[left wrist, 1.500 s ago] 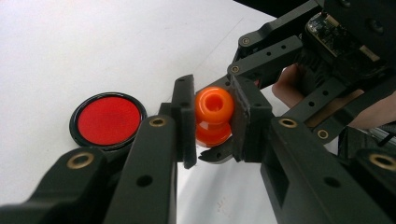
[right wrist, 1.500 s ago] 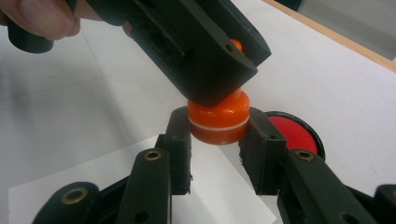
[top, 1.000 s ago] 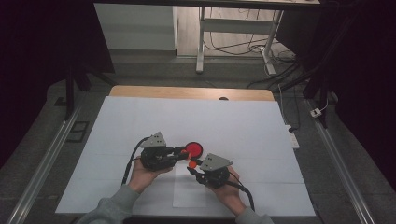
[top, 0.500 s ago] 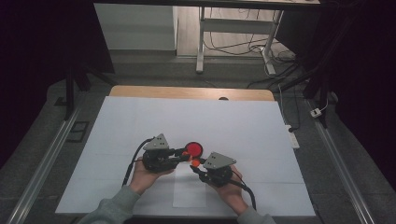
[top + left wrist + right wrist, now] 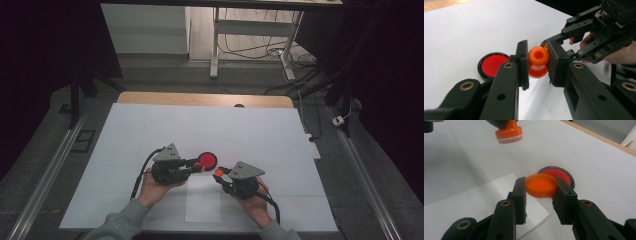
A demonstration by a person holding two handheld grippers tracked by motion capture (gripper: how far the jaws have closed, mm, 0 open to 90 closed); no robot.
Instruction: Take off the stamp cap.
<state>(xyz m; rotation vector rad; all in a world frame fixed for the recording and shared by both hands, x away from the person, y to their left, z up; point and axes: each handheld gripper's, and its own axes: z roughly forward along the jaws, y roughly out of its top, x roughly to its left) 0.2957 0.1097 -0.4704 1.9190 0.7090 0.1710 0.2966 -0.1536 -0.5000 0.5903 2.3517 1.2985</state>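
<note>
Nearest, at six o'clock: white paper slip (image 5: 202,202), lying ready. Just beyond, right gripper (image 5: 220,173) clamped on shallow orange plastic cap (image 5: 540,185), pulled clear at four o'clock of the left gripper (image 5: 199,166), itself pinching small orange knobbed plastic stamp (image 5: 538,61), presumably uncapped for inking. Farther, touching table: round red ink pad in black rim (image 5: 207,160).

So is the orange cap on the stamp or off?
Off: the right claw grips the orange cap, apart from the stamp.
</note>
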